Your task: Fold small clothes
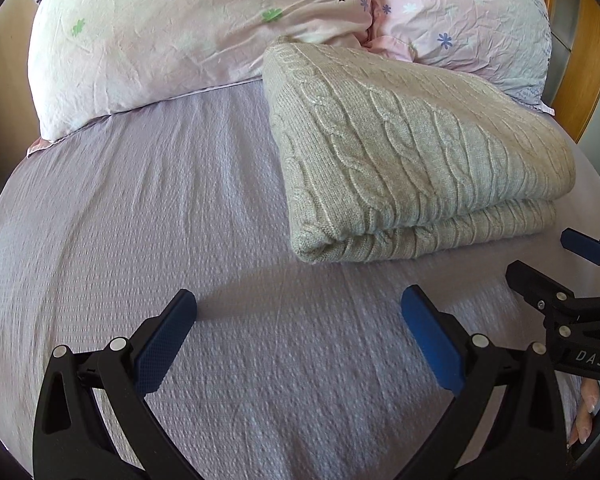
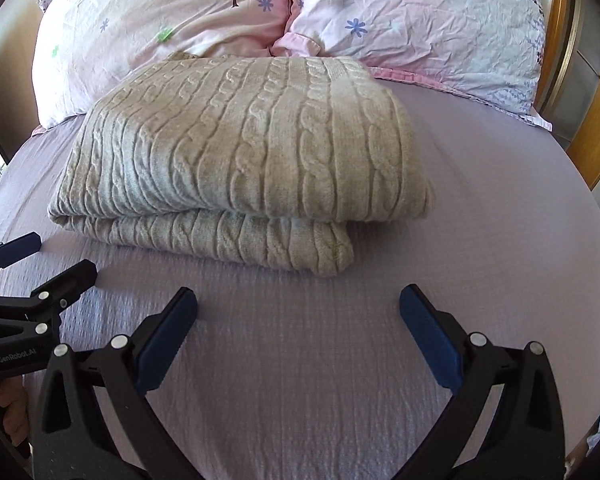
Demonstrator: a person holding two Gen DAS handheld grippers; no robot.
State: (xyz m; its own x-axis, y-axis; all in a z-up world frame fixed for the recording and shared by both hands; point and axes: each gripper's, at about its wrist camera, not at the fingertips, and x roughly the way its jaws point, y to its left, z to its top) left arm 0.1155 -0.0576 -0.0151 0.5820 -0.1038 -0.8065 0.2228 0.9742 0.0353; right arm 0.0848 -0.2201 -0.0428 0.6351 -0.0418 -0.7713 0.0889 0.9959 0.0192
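Observation:
A beige cable-knit sweater (image 1: 412, 160) lies folded in a thick stack on the lilac bed sheet (image 1: 180, 220); it also shows in the right wrist view (image 2: 240, 152), folded in two layers. My left gripper (image 1: 298, 304) is open and empty above the sheet, in front of and left of the sweater. My right gripper (image 2: 298, 300) is open and empty, just in front of the sweater's near edge. The right gripper also shows at the right edge of the left wrist view (image 1: 548, 264), and the left gripper at the left edge of the right wrist view (image 2: 44, 260).
Two pink floral pillows (image 1: 172, 40) (image 1: 472, 20) lean at the head of the bed behind the sweater. A wooden bed frame (image 1: 584, 52) stands at the right. The sheet (image 2: 500, 200) stretches right of the sweater.

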